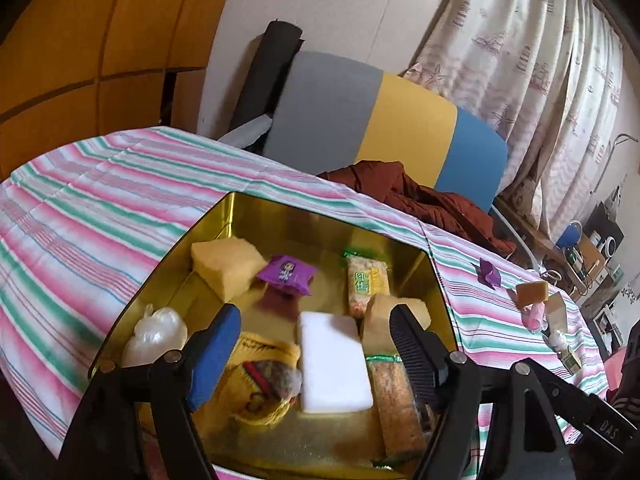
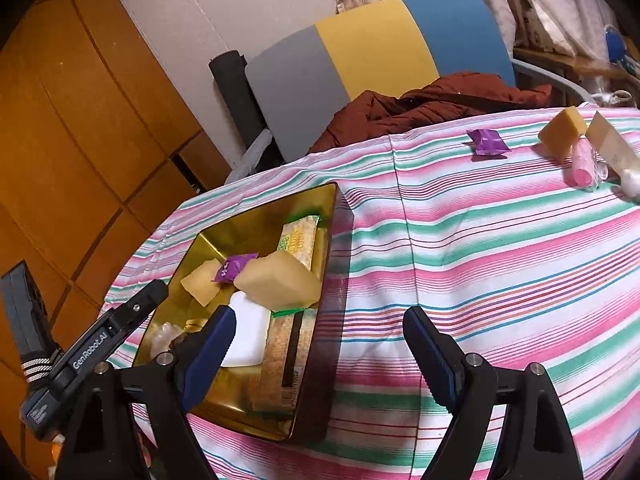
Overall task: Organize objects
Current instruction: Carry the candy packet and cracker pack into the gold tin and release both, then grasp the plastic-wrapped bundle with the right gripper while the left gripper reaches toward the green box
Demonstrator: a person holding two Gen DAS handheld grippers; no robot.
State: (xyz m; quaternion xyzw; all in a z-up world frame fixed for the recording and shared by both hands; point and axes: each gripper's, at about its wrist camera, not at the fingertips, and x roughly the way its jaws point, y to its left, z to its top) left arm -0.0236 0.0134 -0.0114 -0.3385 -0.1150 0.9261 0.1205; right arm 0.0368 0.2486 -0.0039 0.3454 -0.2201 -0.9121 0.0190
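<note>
Left gripper hangs over the gold tin, jaws spread wide, nothing between the pads; a white block lies in the tin under the gap, not gripped.

Right gripper hangs over the striped cloth just right of the tin, jaws wide apart, empty; only cloth and the tin's right wall show in the gap.

Tin contents, left wrist view: sponge at back left, purple candy beside it, green-label bar at back, second sponge partly behind the right jaw, pale bag at left wall, yellow net pouch at front left, long bar at front right.

Right wrist view shows the same tin from its right side: the second sponge sits highest, propped against the right wall; the candy lies between the two sponges. The pouch is hidden here behind the left jaw. This view alone shows the left gripper's body at the tin's left edge, and a striped cuff.

Still loose on the surface, far right: purple candy, sponge, pink tube, cream tube. The sponge touches the pink tube. In the left view they are small and hard to tell apart
</note>
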